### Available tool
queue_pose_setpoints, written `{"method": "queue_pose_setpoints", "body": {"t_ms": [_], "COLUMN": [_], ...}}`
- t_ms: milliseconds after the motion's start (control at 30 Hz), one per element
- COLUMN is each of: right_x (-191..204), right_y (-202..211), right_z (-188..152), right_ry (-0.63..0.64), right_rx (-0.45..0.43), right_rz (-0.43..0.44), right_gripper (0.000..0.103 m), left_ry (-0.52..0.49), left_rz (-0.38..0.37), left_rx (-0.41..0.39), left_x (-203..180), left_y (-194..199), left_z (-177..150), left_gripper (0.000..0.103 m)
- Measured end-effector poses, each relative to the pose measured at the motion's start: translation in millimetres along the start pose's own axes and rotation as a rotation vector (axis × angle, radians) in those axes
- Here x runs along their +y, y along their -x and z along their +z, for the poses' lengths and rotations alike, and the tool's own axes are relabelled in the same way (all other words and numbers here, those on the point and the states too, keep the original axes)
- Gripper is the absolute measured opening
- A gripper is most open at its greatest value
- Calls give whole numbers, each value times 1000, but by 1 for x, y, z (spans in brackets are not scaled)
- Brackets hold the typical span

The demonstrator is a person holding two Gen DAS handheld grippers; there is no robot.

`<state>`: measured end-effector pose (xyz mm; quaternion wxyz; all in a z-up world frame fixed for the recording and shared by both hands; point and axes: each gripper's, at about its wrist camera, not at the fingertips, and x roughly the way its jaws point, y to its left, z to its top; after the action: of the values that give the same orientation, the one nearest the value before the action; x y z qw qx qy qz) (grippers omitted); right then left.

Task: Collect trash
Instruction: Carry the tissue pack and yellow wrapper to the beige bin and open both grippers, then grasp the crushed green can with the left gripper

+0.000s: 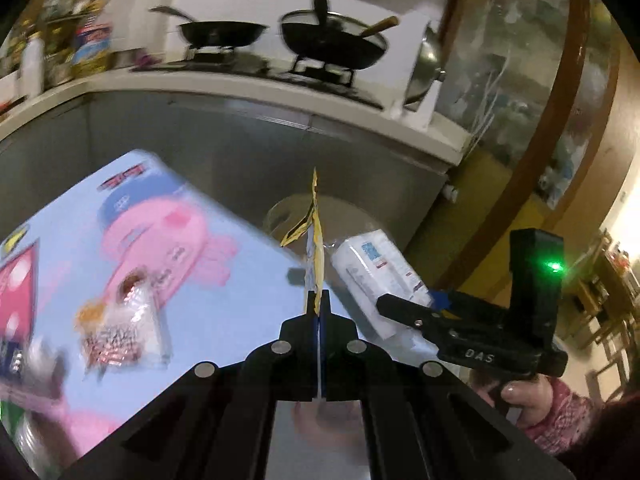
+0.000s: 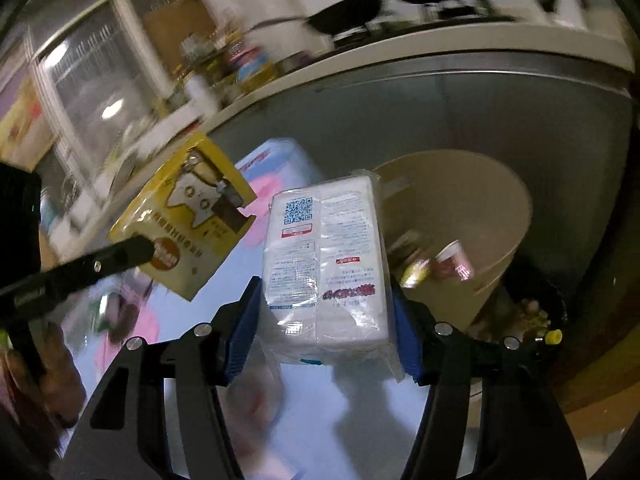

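My left gripper (image 1: 319,304) is shut on a flat yellow packet (image 1: 314,236), seen edge-on; in the right wrist view the packet (image 2: 180,216) shows a cat picture and hangs above the table. My right gripper (image 2: 324,280) is shut on a white tissue pack (image 2: 326,256) in clear wrap; it also shows in the left wrist view (image 1: 372,268), held by the right gripper (image 1: 434,302). Both items are held up near a beige trash bin (image 2: 492,208) with wrappers inside, beyond the table's far edge.
A light blue tablecloth (image 1: 240,272) with pink cartoon figures covers the table. A clear snack bag (image 1: 120,332) lies on it at the left. A steel-fronted counter (image 1: 240,136) with woks (image 1: 332,40) stands behind. A dark bin (image 2: 536,312) with scraps sits beside the beige one.
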<state>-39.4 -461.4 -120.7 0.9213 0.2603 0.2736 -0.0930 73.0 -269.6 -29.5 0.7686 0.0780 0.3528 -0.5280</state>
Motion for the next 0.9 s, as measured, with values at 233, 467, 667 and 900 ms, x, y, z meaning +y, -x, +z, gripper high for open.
{"method": "queue_pose_setpoints", "body": {"t_ms": [233,467,667,900], "right_x": [-56,-79,-70,-4], "right_y": [-28,-15,25,0], "right_z": [43,53,38,12], "right_ry": [-112,-182,-228,-119], "right_rx": [-12,-87,-164,-27], "right_rz": [-60,-68,-24,94], "right_gripper": [64,72,65,55], "left_ry": [-49,-13,41,104], "left_rz": [-32,86,91,131], "left_rx": [47,63,-38,-15], "left_x": [-23,-14,-2,16], "left_y": [-86,-110,-47,20], "left_z": [61,67,49,-29], "left_gripper": [1,33,33,33]}}
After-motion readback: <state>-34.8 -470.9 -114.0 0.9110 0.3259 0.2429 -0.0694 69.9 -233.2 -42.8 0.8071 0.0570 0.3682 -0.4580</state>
